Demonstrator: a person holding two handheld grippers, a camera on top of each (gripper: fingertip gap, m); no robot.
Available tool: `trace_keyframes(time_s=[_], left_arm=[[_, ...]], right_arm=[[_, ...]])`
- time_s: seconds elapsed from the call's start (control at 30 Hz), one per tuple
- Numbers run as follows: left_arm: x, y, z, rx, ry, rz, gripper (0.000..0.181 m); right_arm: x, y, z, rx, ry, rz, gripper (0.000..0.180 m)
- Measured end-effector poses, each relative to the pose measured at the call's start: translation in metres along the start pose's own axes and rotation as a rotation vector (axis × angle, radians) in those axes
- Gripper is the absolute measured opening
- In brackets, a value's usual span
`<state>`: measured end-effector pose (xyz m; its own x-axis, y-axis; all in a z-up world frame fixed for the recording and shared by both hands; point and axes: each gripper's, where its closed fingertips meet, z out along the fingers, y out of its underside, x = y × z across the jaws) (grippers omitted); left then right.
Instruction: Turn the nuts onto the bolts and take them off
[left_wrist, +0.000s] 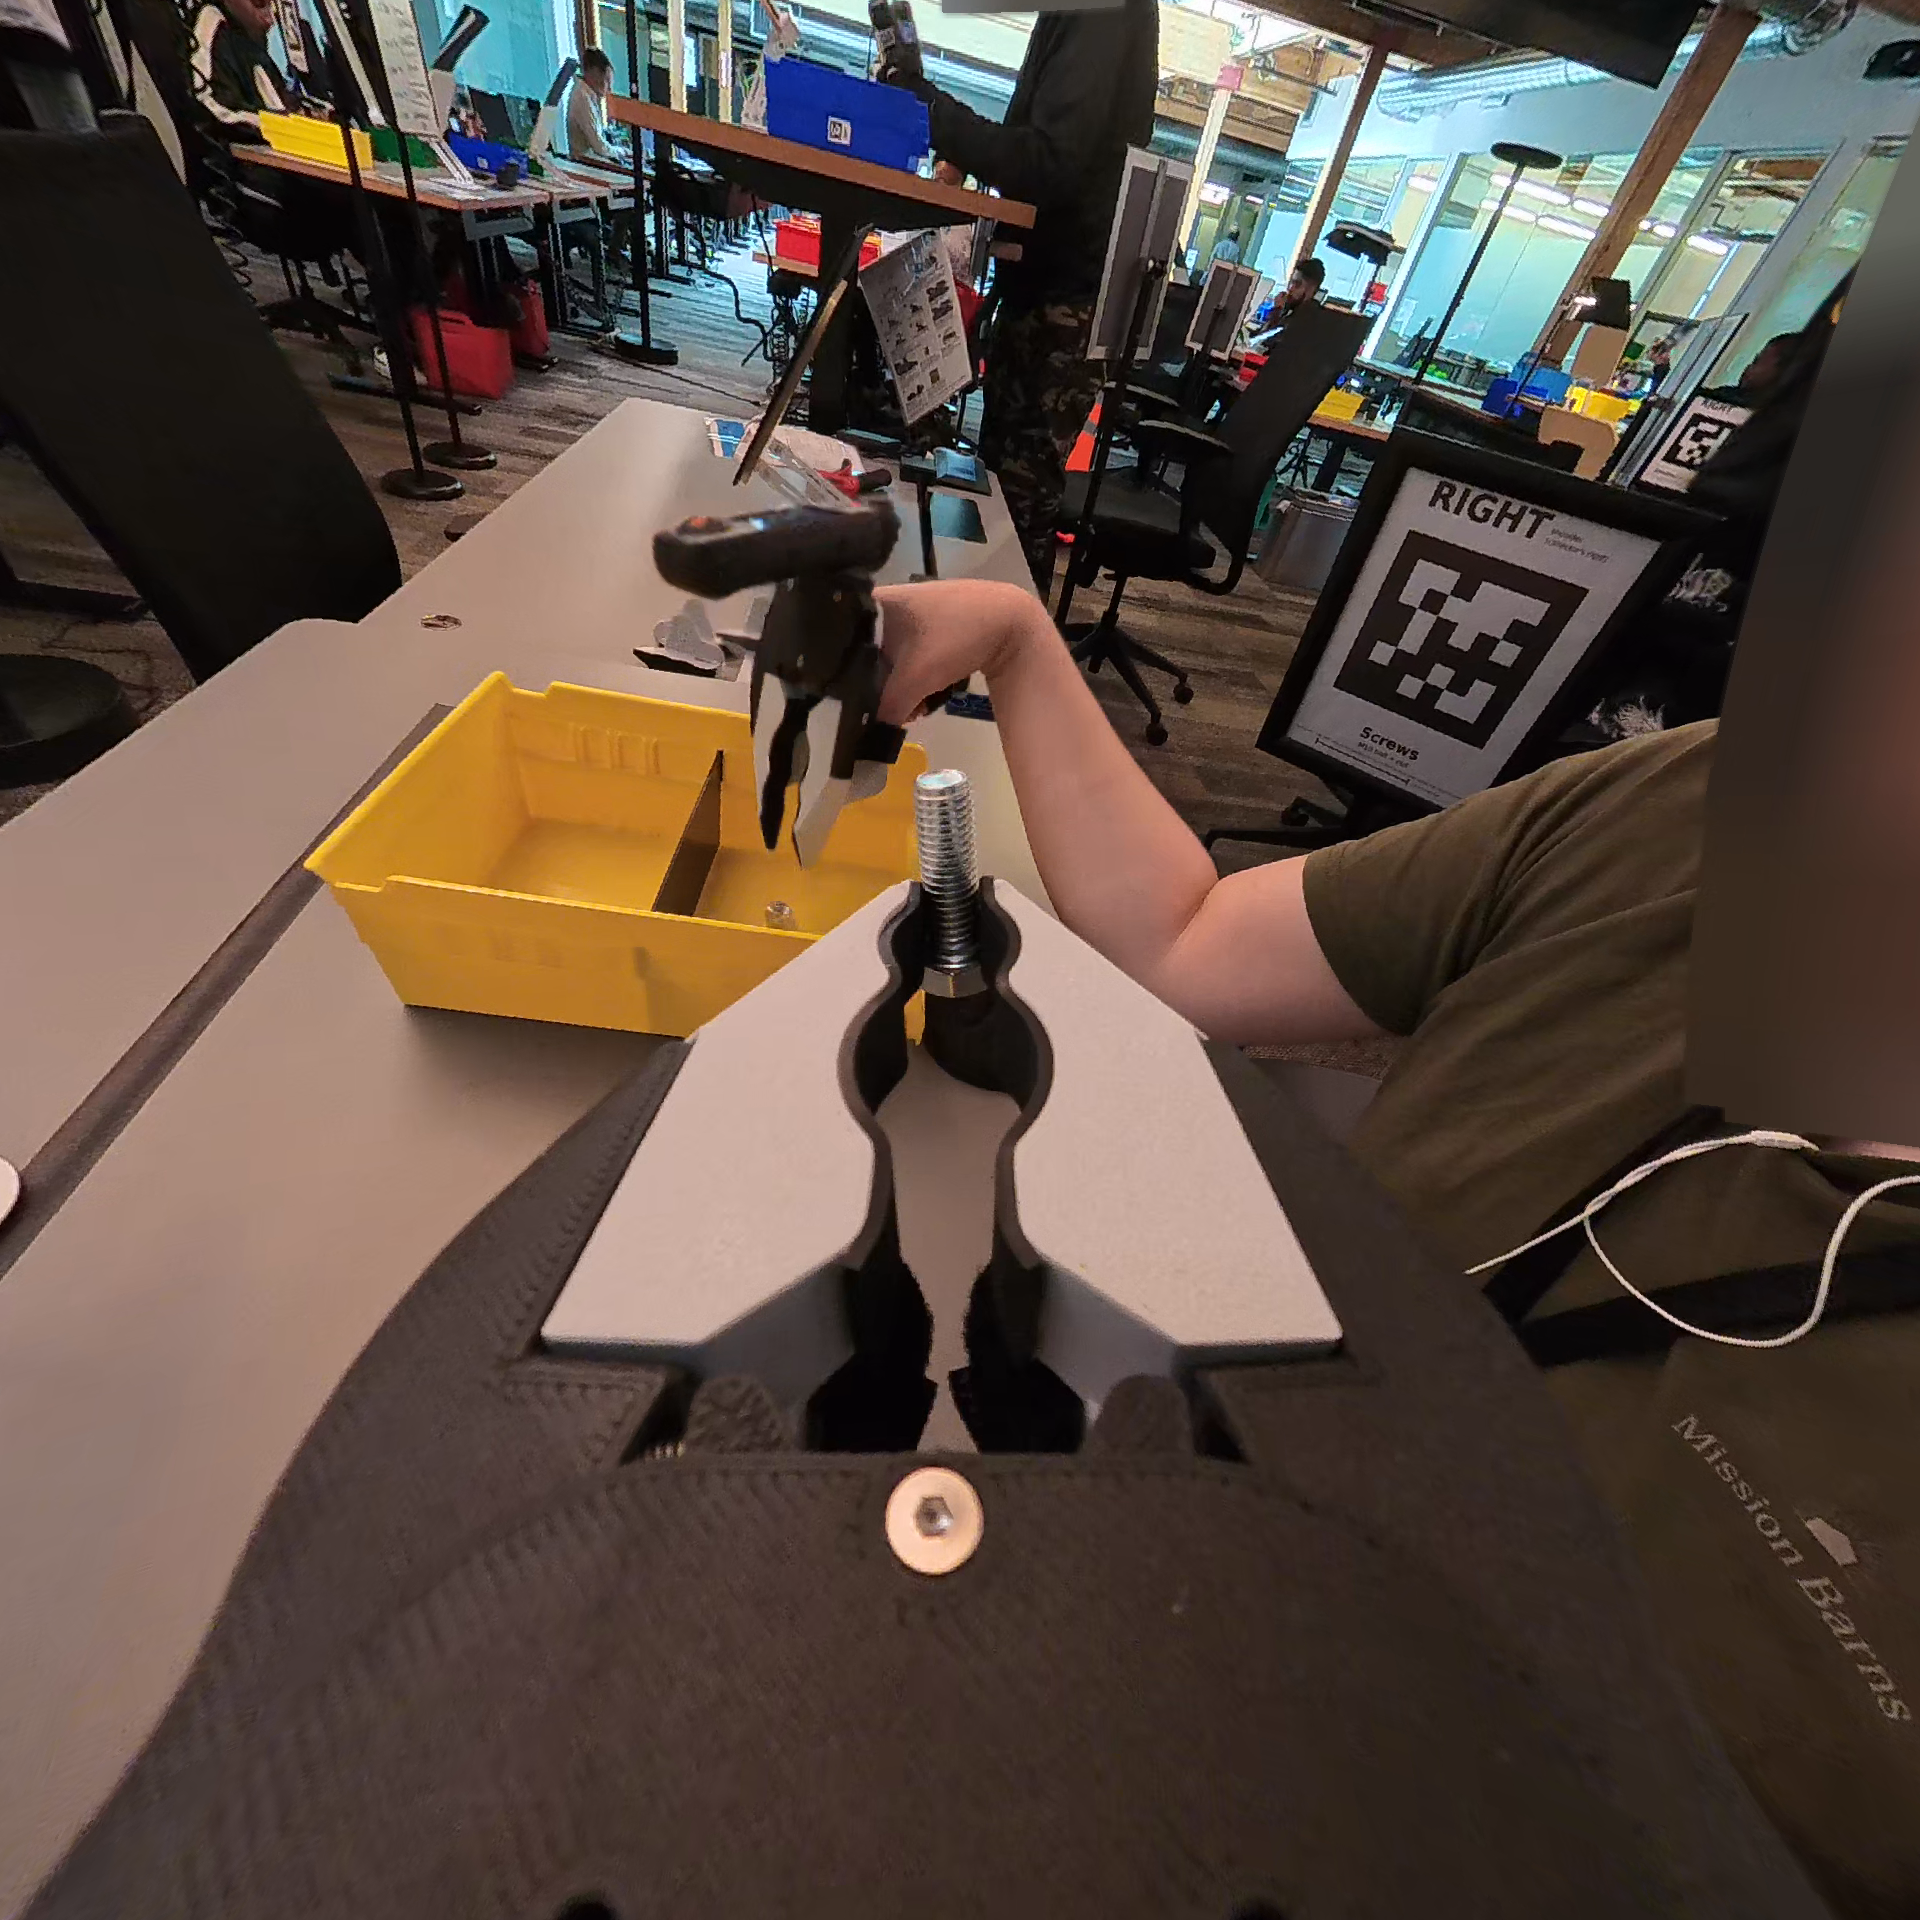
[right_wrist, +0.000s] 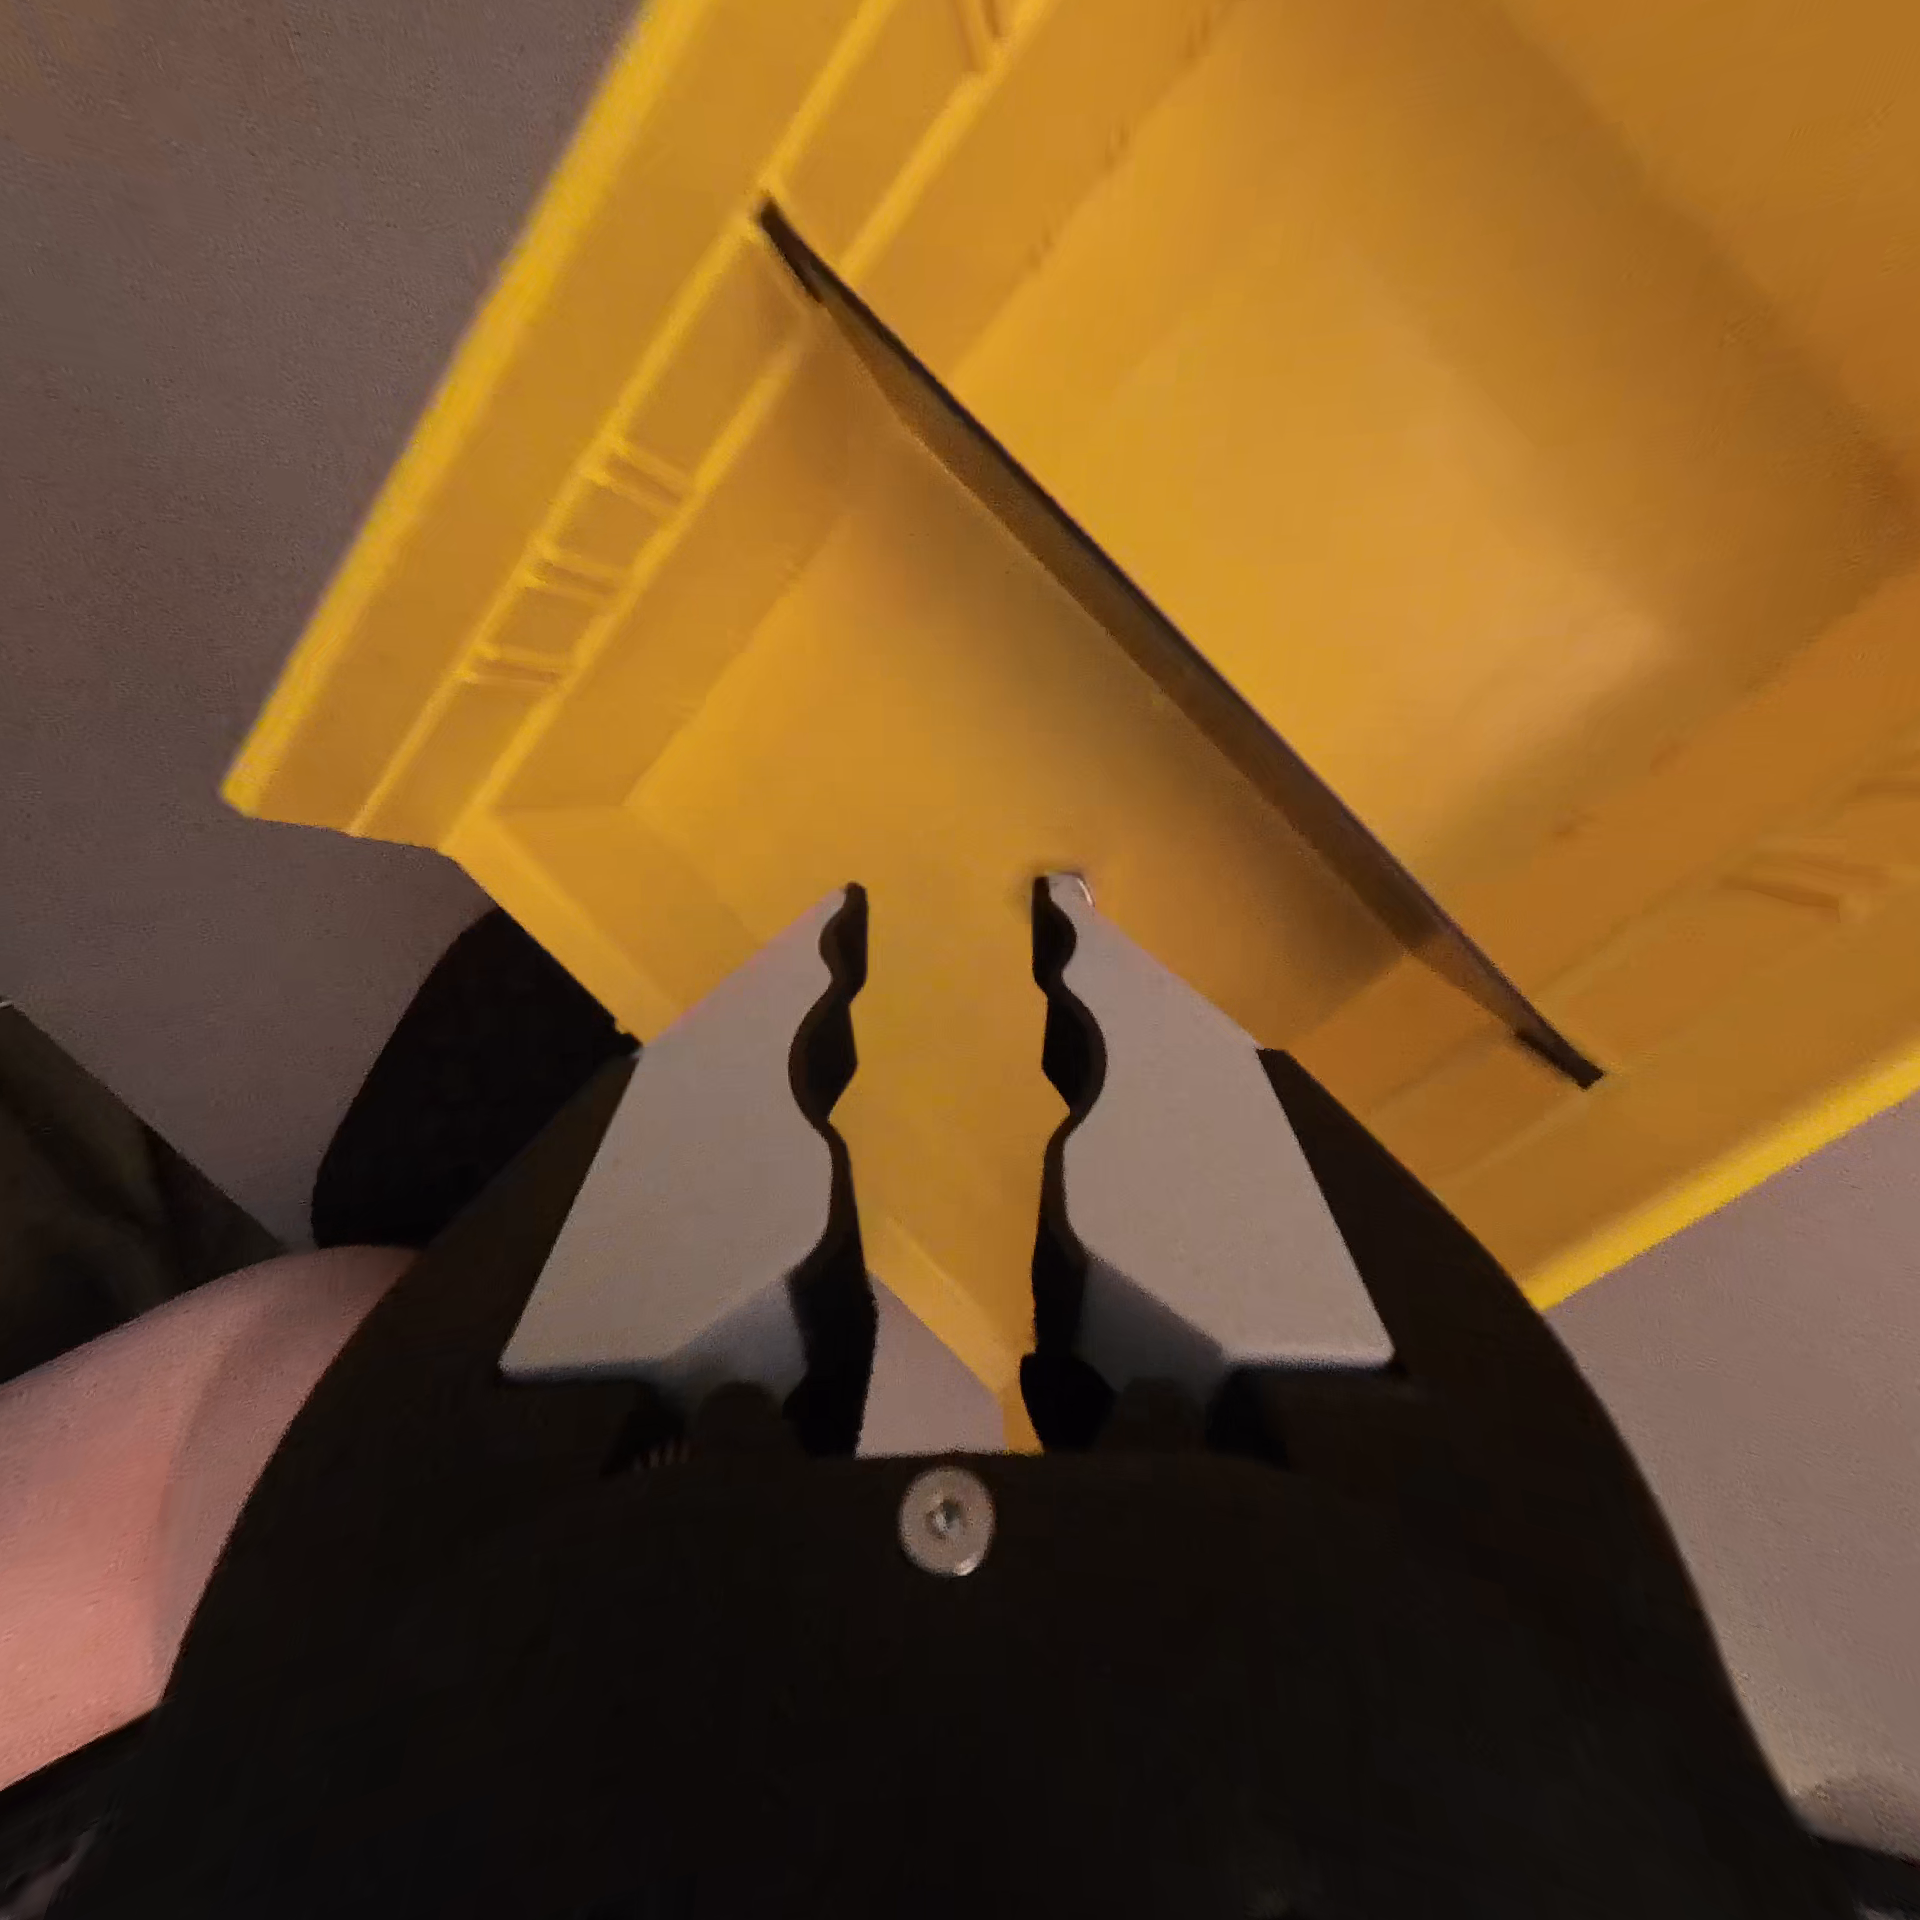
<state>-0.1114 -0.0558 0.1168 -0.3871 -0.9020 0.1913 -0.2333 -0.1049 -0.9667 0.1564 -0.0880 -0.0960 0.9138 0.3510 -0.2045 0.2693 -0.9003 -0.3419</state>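
Note:
My left gripper (left_wrist: 948, 906) is shut on a silver bolt (left_wrist: 943, 847) and holds it upright, threaded shaft up, hex head down between the fingers. No nut is on its thread. A yellow bin (left_wrist: 499, 914) with a black divider (left_wrist: 691, 831) stands on the grey table just beyond. A small silver nut (left_wrist: 779, 915) lies in its right compartment. My right gripper (left_wrist: 795, 831) points down over that compartment. In the right wrist view my right gripper (right_wrist: 948, 902) is open and empty above the bin floor (right_wrist: 935, 727). A silver bit (right_wrist: 1072, 886), perhaps the nut, shows at the right fingertip.
The grey table (left_wrist: 260, 1143) stretches left and away. A person's bare arm (left_wrist: 1101, 852) reaches in from the right behind the bolt. A framed black-and-white marker sign (left_wrist: 1455, 644) stands to the right. Office chairs, desks and people are farther back. There is about 35 centimeters between the tips of the two grippers.

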Motion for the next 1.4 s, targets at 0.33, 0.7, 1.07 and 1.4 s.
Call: trace_keyframes(time_s=[0.33, 0.7, 1.07, 1.4], left_arm=[[-0.016, 0.011, 0.013, -0.049, -0.085, 0.02, 0.007], [-0.017, 0.011, 0.019, -0.047, -0.097, 0.042, 0.007], [-0.02, -0.004, 0.012, 0.048, -0.109, 0.017, 0.044], [-0.042, -0.012, -0.035, 0.085, -0.253, -0.025, 0.044]], right_arm=[[-0.192, -0.163, -0.152, 1.118, -0.131, -0.745, 0.051], [-0.272, -0.194, -0.124, 1.078, -0.744, -0.517, 0.025], [-0.25, -0.194, -0.116, 1.046, -0.645, -0.537, 0.008], [0.096, -0.104, -0.065, 0.558, 0.515, 0.211, 0.009]])
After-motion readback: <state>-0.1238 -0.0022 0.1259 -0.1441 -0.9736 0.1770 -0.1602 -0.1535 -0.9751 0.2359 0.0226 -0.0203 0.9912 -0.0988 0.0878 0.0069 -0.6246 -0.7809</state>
